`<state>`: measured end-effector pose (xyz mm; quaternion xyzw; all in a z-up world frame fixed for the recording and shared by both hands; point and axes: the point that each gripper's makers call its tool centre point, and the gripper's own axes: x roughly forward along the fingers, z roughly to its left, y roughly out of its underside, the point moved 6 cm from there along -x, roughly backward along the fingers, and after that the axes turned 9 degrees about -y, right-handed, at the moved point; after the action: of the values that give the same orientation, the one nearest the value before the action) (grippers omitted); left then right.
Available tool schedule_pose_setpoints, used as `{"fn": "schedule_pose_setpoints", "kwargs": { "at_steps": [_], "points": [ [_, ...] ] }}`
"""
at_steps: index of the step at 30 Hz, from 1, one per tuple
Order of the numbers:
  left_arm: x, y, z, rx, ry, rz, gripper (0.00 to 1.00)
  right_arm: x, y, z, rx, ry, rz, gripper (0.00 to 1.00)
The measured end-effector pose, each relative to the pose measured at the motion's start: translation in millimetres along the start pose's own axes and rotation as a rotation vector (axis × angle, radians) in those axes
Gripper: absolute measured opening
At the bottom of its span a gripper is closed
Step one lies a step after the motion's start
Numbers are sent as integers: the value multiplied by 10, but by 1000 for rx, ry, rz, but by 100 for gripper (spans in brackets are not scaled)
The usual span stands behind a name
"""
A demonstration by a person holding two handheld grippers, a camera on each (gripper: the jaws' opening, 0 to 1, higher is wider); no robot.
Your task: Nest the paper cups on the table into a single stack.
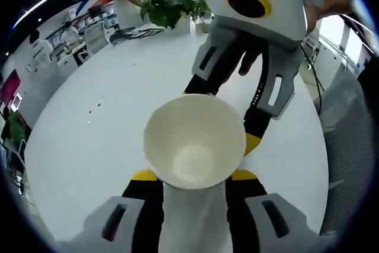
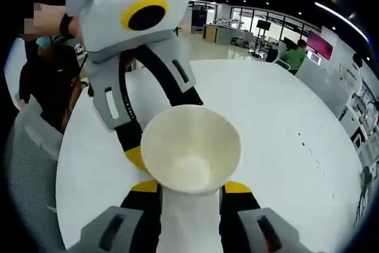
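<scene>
Left gripper view, left gripper (image 1: 194,185) clamped on paper cup (image 1: 194,140), right gripper (image 2: 190,191) likewise, over white table (image 1: 106,128).

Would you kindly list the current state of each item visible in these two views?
White paper cup in the left gripper view: held up, mouth towards the camera, nothing inside.
White paper cup in the right gripper view: held up, mouth towards the camera, nothing inside.
Left gripper: shut on its cup.
Right gripper: shut on its cup.
Round white table: bare where visible.
Green potted plant: upright at the far edge.
</scene>
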<state>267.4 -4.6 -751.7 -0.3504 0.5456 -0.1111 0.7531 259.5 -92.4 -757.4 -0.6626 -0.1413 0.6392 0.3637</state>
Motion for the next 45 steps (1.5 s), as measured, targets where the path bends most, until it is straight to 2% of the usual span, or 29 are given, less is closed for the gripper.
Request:
{"fn": "schedule_pose_setpoints", "kwargs": {
  "at_steps": [3, 5, 10, 14, 17, 20, 24, 27, 29, 33, 38, 45],
  "points": [
    [-5, 0, -2, 5, -2, 1, 39, -44, -41, 66, 8, 2, 3, 36],
    [4, 11, 3, 0, -3, 3, 40, -19, -10, 34, 18, 6, 4, 37],
    [-17, 35, 4, -9, -8, 12, 46, -14, 2, -1, 41, 46, 14, 52],
    [-74, 71, -9, -31, -12, 15, 51, -42, 44, 52, 49, 46, 18, 62],
    [-112, 122, -7, -20, -36, 22, 58, -70, 61, 63, 100, 60, -15, 69],
    [-145, 164, 16, -37, -52, 19, 62, -79, 98, 98, 134, 56, -37, 69],
    [-251, 210, -58, -55, -74, 10, 64, -69, 134, 137, 127, 61, -25, 74],
    [-323, 238, -51, -95, -100, -13, 64, -134, 66, 224, 180, 64, -73, 78],
    [-388, 253, -67, -115, -123, -37, 66, -115, 68, 194, 178, 76, -82, 79],
    [-493, 361, -139, -151, -155, -57, 67, -221, 75, 296, 200, 88, -104, 80],
    [-635, 455, -187, -213, -196, -91, 67, -307, 174, 401, 193, 98, -104, 82],
    [-931, 494, -353, -289, -242, -142, 68, -474, 343, 609, 226, 124, -132, 83]
  ]
}}
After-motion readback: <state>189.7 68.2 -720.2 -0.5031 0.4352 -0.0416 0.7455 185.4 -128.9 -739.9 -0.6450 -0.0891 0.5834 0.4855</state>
